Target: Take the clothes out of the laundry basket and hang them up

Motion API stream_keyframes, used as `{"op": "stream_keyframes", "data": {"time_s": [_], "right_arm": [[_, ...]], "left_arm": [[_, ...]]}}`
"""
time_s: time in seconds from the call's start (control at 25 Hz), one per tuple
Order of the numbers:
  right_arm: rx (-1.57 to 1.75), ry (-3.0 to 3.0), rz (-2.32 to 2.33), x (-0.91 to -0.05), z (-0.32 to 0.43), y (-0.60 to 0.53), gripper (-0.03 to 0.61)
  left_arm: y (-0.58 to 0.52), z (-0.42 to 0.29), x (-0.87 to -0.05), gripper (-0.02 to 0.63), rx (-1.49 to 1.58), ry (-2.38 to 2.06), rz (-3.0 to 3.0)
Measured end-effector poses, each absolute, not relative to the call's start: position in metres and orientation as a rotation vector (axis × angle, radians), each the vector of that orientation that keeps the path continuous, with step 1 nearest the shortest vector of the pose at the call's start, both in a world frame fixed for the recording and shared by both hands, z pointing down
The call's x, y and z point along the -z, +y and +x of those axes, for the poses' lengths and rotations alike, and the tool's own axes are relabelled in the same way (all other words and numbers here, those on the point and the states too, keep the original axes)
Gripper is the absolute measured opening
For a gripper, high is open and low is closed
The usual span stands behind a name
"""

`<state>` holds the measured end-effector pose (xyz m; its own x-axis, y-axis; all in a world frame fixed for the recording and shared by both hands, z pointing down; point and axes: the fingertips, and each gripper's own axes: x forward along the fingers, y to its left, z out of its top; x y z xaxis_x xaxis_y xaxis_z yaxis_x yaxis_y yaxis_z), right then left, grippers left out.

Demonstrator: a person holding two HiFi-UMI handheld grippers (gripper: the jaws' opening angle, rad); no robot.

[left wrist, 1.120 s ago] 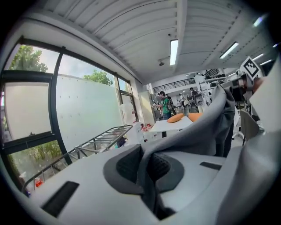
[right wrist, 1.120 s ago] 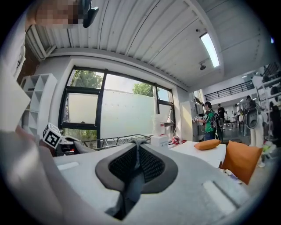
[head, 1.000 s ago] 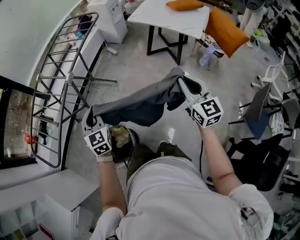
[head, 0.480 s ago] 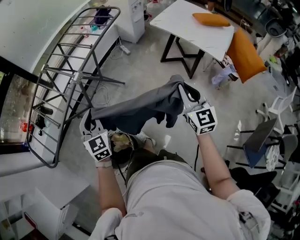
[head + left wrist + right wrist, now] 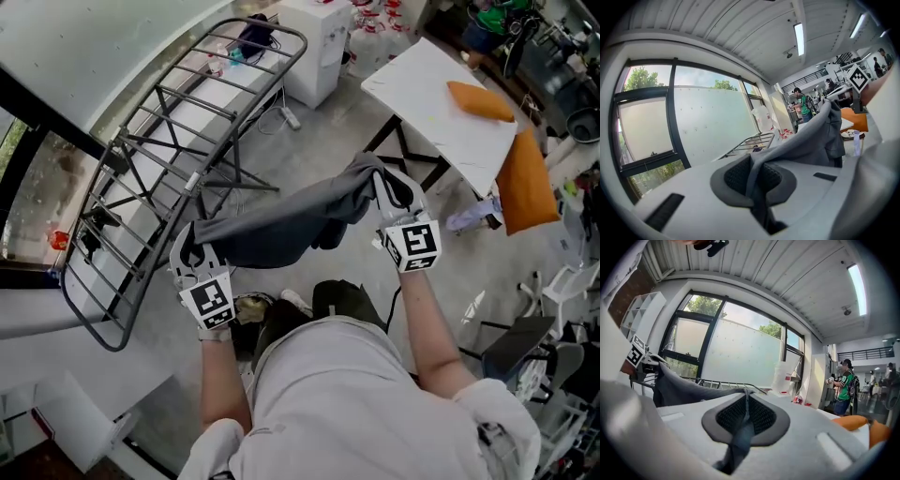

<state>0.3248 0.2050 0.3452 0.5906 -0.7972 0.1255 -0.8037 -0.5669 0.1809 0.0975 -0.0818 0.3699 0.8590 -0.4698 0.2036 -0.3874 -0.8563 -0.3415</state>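
Note:
A dark grey garment (image 5: 281, 223) hangs stretched between my two grippers at chest height. My left gripper (image 5: 190, 249) is shut on its left end, and in the left gripper view the cloth (image 5: 797, 145) runs out of the closed pads (image 5: 736, 176). My right gripper (image 5: 392, 192) is shut on the other end; the right gripper view shows the cloth (image 5: 740, 437) pinched between the pads (image 5: 761, 414). The black metal drying rack (image 5: 169, 150) stands just beyond and left of the garment. The laundry basket (image 5: 246, 311) is only partly visible below, by the person's feet.
A white table (image 5: 441, 112) with an orange cushion (image 5: 478, 100) stands at the upper right, a second orange cushion (image 5: 527, 183) leaning beside it. A white appliance (image 5: 319, 47) sits past the rack. White cabinets (image 5: 56, 412) are at the lower left. A person in green (image 5: 843, 385) stands far off.
The person has turned toward the drying rack, carrying the stretched garment with both grippers; the rack now lies much closer, just behind the cloth. Both grips stayed shut.

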Motion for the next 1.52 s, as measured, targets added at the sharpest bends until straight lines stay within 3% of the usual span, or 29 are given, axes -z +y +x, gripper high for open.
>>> {"op": "stream_keyframes", "data": {"time_s": [0.48, 0.88, 1.52], "right_arm": [[0.15, -1.566, 2.475, -0.316, 0.5, 0.031, 0.023], [0.335, -1.912, 2.132, -0.287, 0.601, -0.123, 0.023], [0.566, -1.93, 1.964, -0.229, 0.629, -0.322, 0.023]], "left_arm": [[-0.177, 0.219, -0.333, 0.002, 0.352, 0.916, -2.557], [-0.248, 0.279, -0.3, 0.003, 0.432, 1.275, -2.308], [-0.399, 0.3, -0.231, 0.002, 0.369, 1.481, -2.156]]}}
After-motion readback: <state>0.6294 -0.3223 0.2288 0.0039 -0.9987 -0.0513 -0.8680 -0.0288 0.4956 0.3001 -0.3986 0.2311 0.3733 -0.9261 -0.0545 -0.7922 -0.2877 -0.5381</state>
